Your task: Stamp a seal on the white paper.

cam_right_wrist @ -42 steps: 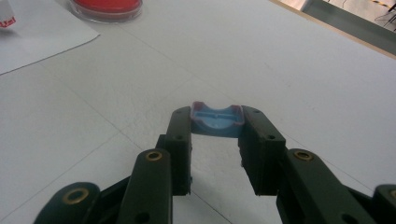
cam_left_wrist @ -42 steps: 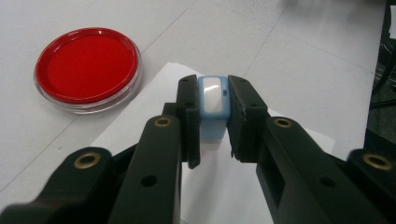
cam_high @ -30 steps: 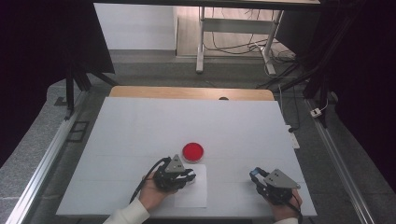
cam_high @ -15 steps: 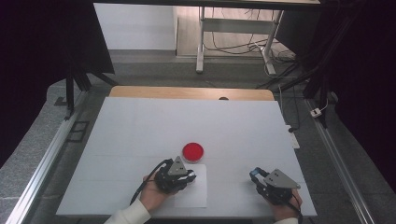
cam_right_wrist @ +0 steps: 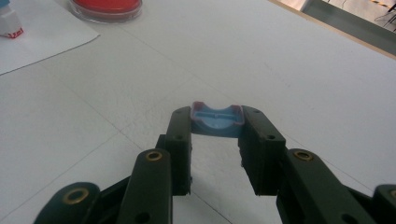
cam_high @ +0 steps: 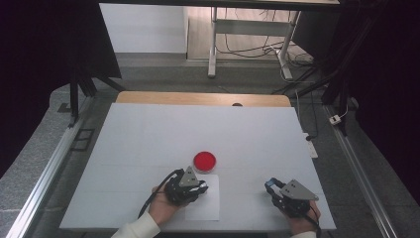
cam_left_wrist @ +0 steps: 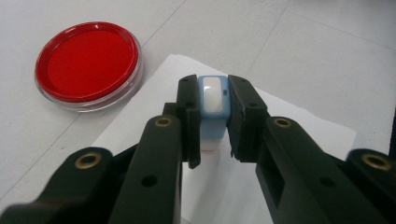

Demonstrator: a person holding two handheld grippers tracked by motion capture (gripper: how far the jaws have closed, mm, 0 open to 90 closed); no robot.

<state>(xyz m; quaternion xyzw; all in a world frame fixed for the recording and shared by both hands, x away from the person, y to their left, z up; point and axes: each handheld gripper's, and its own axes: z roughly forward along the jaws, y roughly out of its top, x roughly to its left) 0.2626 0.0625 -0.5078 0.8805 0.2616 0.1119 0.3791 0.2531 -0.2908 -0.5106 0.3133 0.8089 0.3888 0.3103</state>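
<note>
Left gripper [cam_left_wrist: 212,140] clamped on small light-blue stamp [cam_left_wrist: 212,100], pinched across its two flat sides, white window on top facing cam. Stamp upright betw jaws, base down over white paper sheet [cam_left_wrist: 289,140]; touching sheet or just above, can't tell. Red ink pad [cam_left_wrist: 88,61] ahead and to left of jaws, near sheet's corner, lid off.

Right gripper [cam_right_wrist: 215,140] closed on blue stamp cap [cam_right_wrist: 217,120], held at jaw tips, hollow side up, just above table [cam_right_wrist: 303,70]; well apart from left gripper [cam_high: 190,186] in high view, right gripper [cam_high: 289,196] near table's front edge.

Handling, as judged: stamp prob. light, rigid plastic shell, smooth sides so a bit slippery; grip mid-body on flat faces as now, square to jaws, else likely to twist when pressed. Cap thin, light, could pop out if squeezed hard. Pad dish clear plastic, slides easily. Paper flimsy, may shift or lift w/ stamp.

No brand, label or readable writing anywhere; stamp window blank.
</note>
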